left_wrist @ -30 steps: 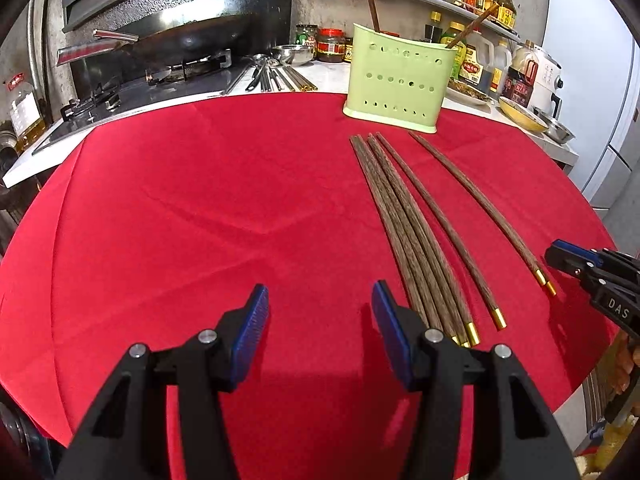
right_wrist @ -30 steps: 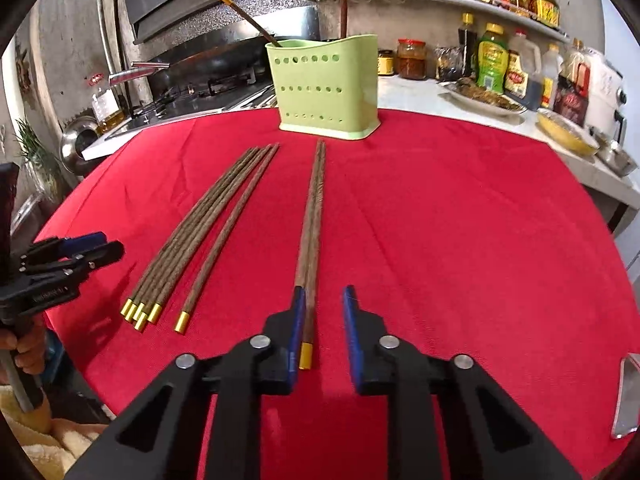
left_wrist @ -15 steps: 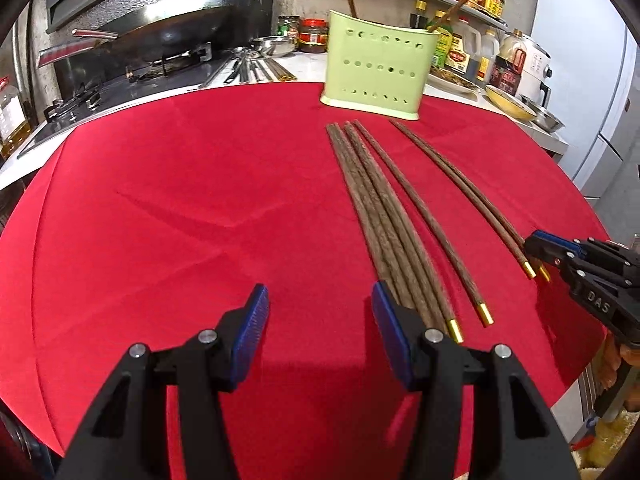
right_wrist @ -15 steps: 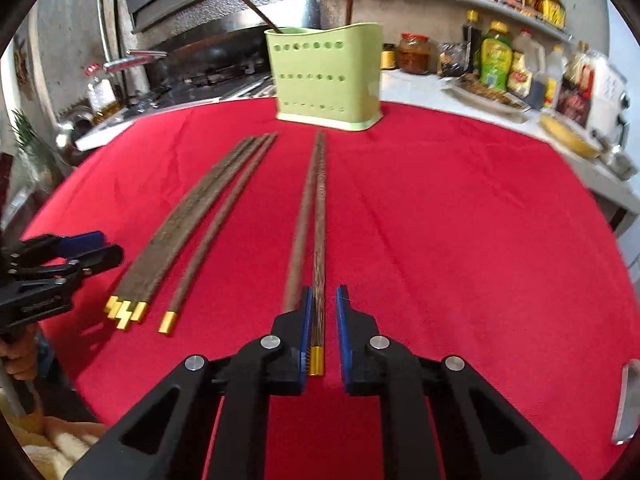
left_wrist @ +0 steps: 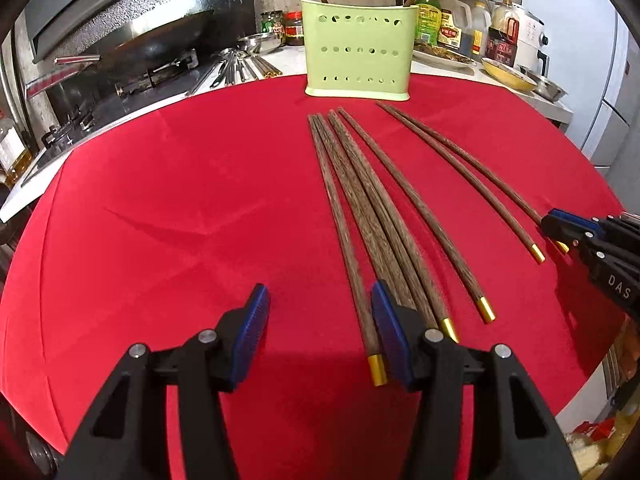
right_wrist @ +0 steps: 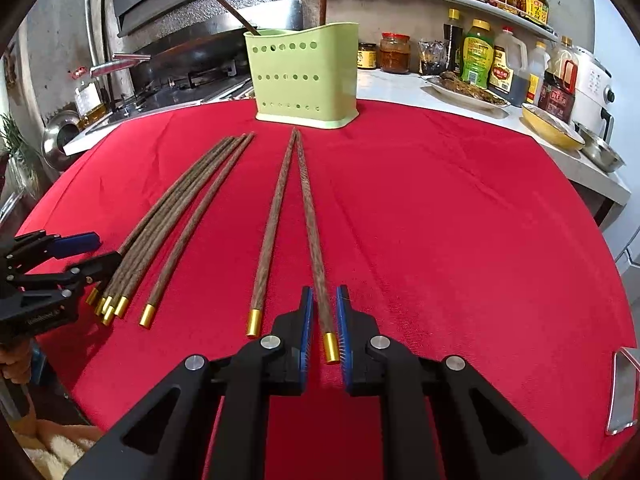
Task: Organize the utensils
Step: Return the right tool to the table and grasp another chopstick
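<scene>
Several long dark wooden chopsticks with gold tips lie on the red tablecloth (left_wrist: 168, 208). A bundle (left_wrist: 360, 208) lies left of a loose pair (right_wrist: 276, 220). My left gripper (left_wrist: 320, 328) is open just above the cloth, its right finger over the bundle's gold ends. My right gripper (right_wrist: 322, 320) is closed around the right chopstick of the pair (right_wrist: 316, 248) near its gold tip. A light green perforated utensil holder (right_wrist: 306, 76) stands at the far edge with two chopsticks in it; it also shows in the left wrist view (left_wrist: 358, 54).
Behind the cloth is a stove with a wok (left_wrist: 160, 44), metal utensils (left_wrist: 236, 70) on the counter, and bottles and jars (right_wrist: 484, 60) along the back right. A yellow bowl (right_wrist: 550, 126) and a steel bowl sit at the right.
My right gripper has closed on the right chopstick of the pair, which has parted from its twin. My left gripper moved forward and right, up to the bundle's gold ends.
</scene>
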